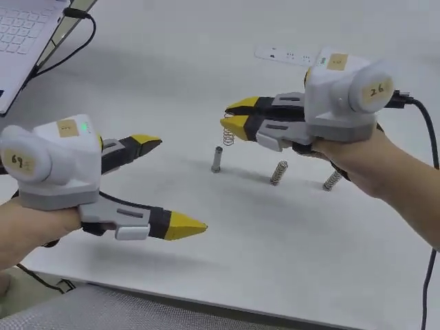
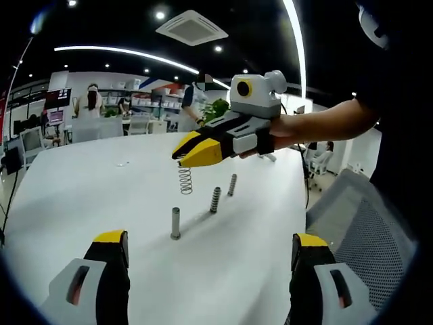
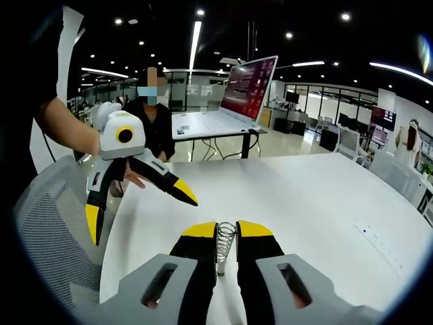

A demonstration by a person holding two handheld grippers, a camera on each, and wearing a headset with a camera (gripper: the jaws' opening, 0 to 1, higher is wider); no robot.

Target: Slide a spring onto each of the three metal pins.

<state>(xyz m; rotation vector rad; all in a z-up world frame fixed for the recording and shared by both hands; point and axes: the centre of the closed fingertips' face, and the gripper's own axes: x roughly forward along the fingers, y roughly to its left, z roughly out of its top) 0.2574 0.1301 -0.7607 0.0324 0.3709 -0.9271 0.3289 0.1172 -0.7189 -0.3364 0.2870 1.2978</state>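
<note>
In the head view, the left gripper (image 1: 175,184), hand-labelled "69", holds its jaws spread wide with nothing between them, above the white surface (image 1: 289,261). The right gripper (image 1: 228,115), labelled "26", pinches a spring (image 1: 228,136) at its yellow tips. The spring hangs just above and beside the bare pin (image 1: 216,159). The middle pin (image 1: 278,172) and the end pin (image 1: 332,180) each wear a spring.

In the left gripper view, the held spring dangles clear of the bare pin.

In the right gripper view, the jaws are nearly closed, with the spring upright between them.
</note>
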